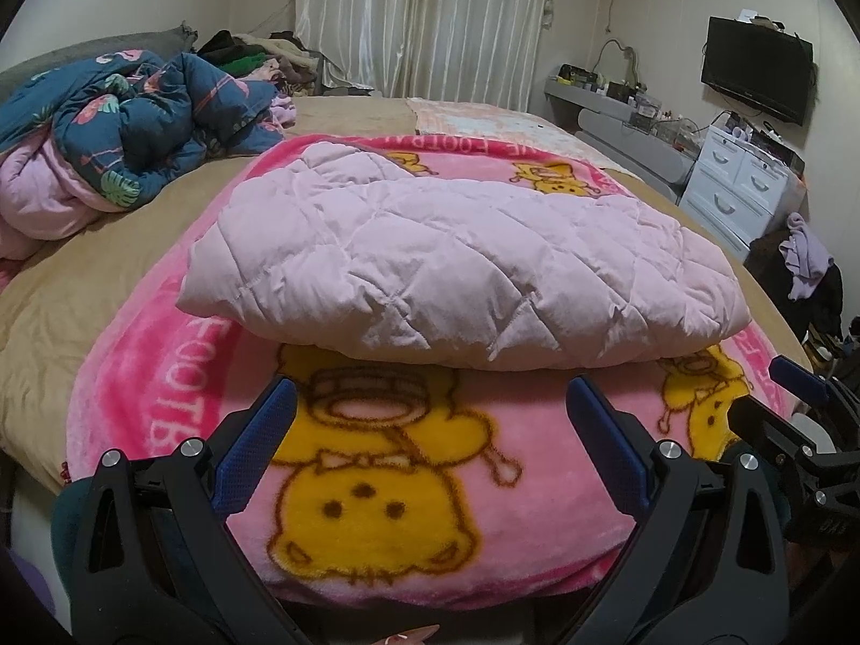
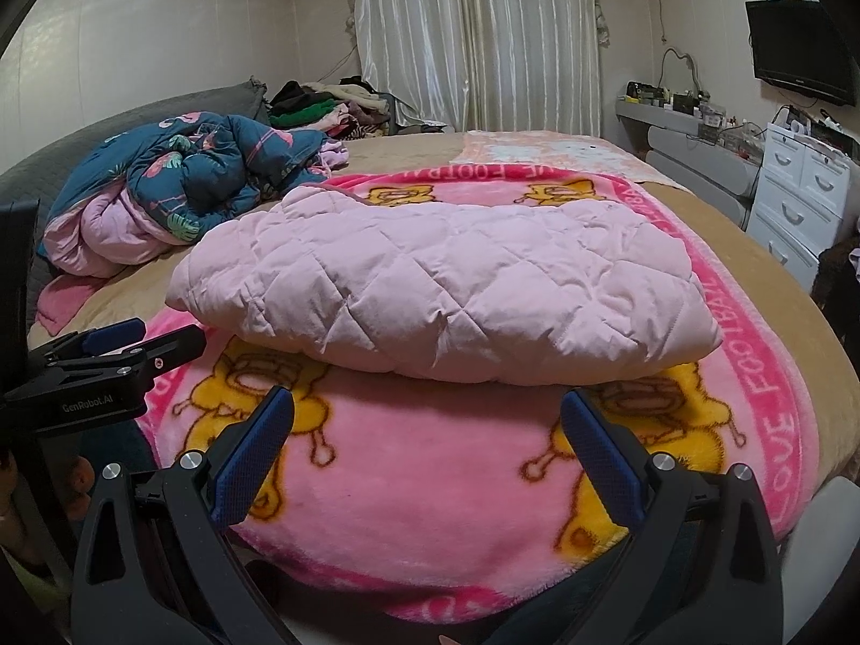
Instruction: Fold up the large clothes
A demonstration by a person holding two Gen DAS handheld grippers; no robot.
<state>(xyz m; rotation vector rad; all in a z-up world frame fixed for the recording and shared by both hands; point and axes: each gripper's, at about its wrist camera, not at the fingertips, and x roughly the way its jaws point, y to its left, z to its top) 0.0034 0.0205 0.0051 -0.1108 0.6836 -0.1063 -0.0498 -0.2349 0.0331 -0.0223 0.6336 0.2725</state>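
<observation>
While both of my grippers hang over the near edge of the bed (image 1: 43, 317), I see the folded pale pink quilted garment (image 1: 457, 263) lying flat on a bright pink cartoon blanket (image 1: 376, 484), just beyond my fingertips and not touching them. My left gripper (image 1: 430, 430) has its jaws spread wide with nothing between them; my right gripper (image 2: 427, 432) is spread just as wide and equally empty. Under the blanket lies a tan bedspread (image 2: 752, 247). At the far left sits a crumpled dark blue floral quilt (image 2: 204, 172) with a pink lining, and behind it a heap of mixed clothes (image 2: 328, 102) near the pale curtains (image 2: 478, 37). Along the right wall stand a white drawer unit (image 2: 801, 188), a grey shelf (image 1: 607, 102) crowded with small items, and a wall-mounted black screen (image 1: 758, 75).
</observation>
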